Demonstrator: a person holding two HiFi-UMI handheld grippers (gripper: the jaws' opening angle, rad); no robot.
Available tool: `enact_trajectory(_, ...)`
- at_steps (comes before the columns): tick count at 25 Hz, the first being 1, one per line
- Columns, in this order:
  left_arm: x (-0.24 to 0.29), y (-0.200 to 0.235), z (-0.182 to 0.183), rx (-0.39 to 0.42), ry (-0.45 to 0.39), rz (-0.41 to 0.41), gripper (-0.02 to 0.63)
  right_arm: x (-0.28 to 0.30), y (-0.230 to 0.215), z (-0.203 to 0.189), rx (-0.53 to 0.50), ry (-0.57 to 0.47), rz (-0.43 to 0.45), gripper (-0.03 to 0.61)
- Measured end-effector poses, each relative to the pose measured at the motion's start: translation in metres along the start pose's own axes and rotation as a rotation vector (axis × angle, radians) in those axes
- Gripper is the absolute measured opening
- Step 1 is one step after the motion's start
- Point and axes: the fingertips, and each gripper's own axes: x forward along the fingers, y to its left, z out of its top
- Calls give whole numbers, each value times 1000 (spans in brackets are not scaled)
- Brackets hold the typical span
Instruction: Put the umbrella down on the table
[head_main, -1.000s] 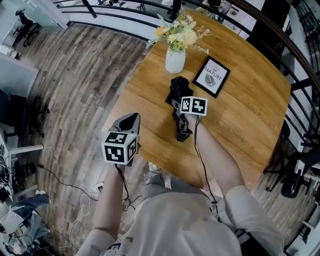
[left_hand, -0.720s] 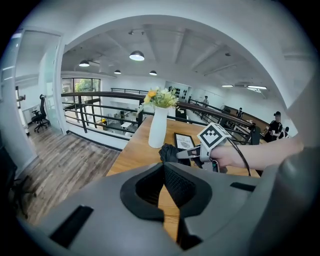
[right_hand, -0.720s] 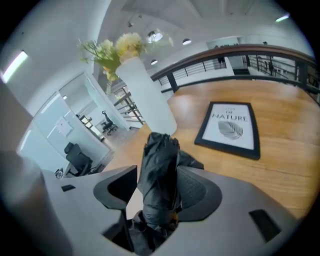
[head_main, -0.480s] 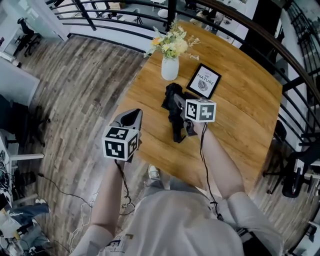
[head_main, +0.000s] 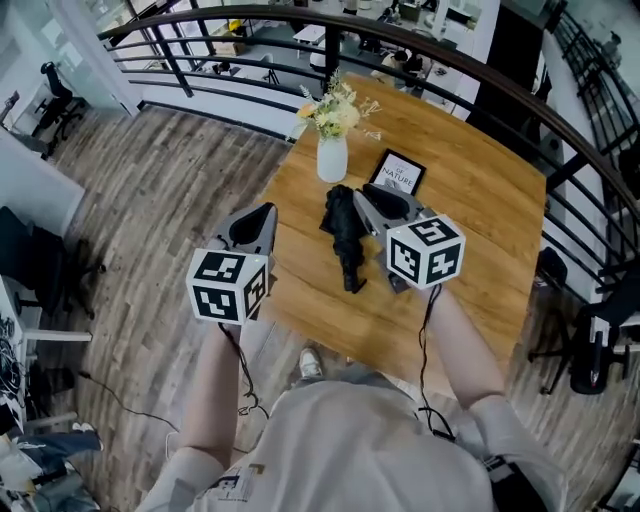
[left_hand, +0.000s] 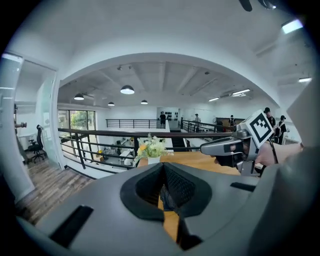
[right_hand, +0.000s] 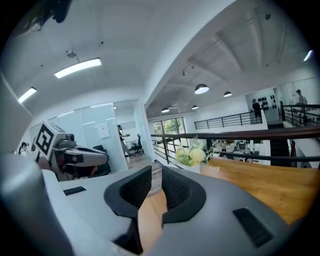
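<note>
The folded black umbrella (head_main: 343, 235) lies flat on the round wooden table (head_main: 480, 230), with nothing touching it. My right gripper (head_main: 372, 203) hangs high above its right side and is seen from the side as the right gripper (left_hand: 220, 146) in the left gripper view. Its jaws are closing; a narrow gap still shows between the pads (right_hand: 172, 187) of the right gripper (right_hand: 156, 172), and nothing is in it. My left gripper (head_main: 258, 222) is raised over the table's left edge. The left gripper (left_hand: 163, 167) has its pads meeting at the tips, empty.
A white vase of flowers (head_main: 332, 150) and a framed print (head_main: 398, 175) stand just beyond the umbrella. A dark curved railing (head_main: 540, 100) runs round the far side of the table. Wood floor (head_main: 150, 200) lies to the left. People stand far off across the hall (left_hand: 270, 117).
My right gripper has come off the umbrella and risen well above the table, its jaws narrowing. My left gripper has risen too. The umbrella stays lying on the table.
</note>
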Motion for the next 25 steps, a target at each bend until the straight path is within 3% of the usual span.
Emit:
enact_trajectory(6,-44,-18,56,85,-128,6,17,-49,49,50,-74,-114,45,54)
enact_trajectory(11,-77,-35,85,190,-205,21,17,-89,82,65,-132,-181,54,46)
enact_trajectory(21,-115,-52,89,232,-255,23,17,-131,124,86,-124,-273,86,29)
enact_trajectory(25,-129,-57,82,215,-272,25,17,-142,136,85,-197,-274,82,28)
